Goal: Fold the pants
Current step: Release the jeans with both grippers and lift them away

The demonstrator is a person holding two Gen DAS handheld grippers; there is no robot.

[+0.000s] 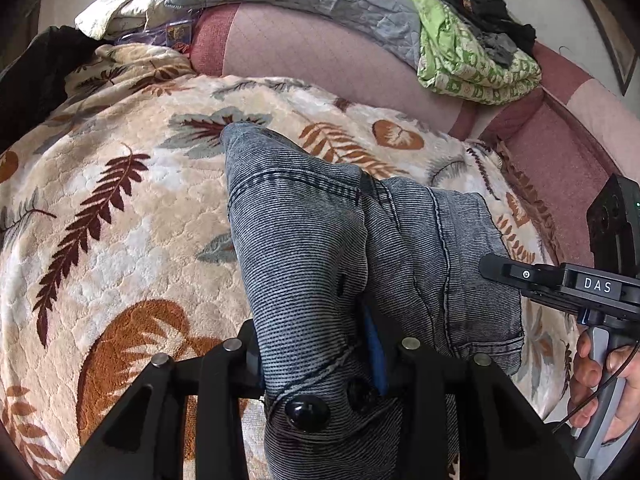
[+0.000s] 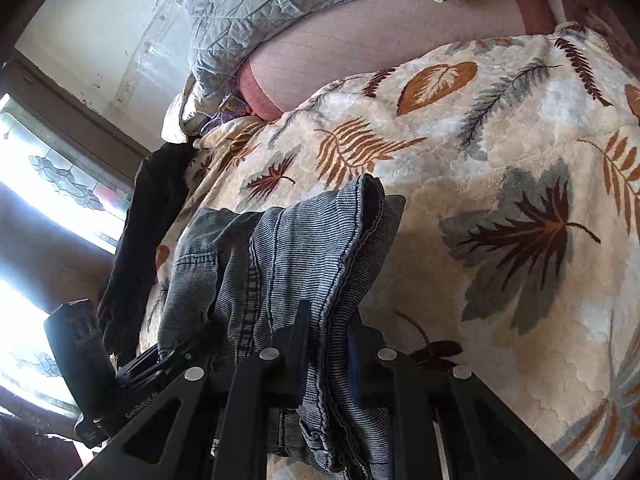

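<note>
Left wrist: pants (image 1: 304,248) pinched in left claw (image 1: 320,364), draped ahead over blanket (image 1: 120,208).

Ribbed, faded grey-blue denim pants (image 1: 304,240) with a glossy black button (image 1: 306,411). Plush, quilted blanket (image 1: 120,208) at left. Matt black plastic grippers with dull metal pins (image 2: 269,354).
</note>
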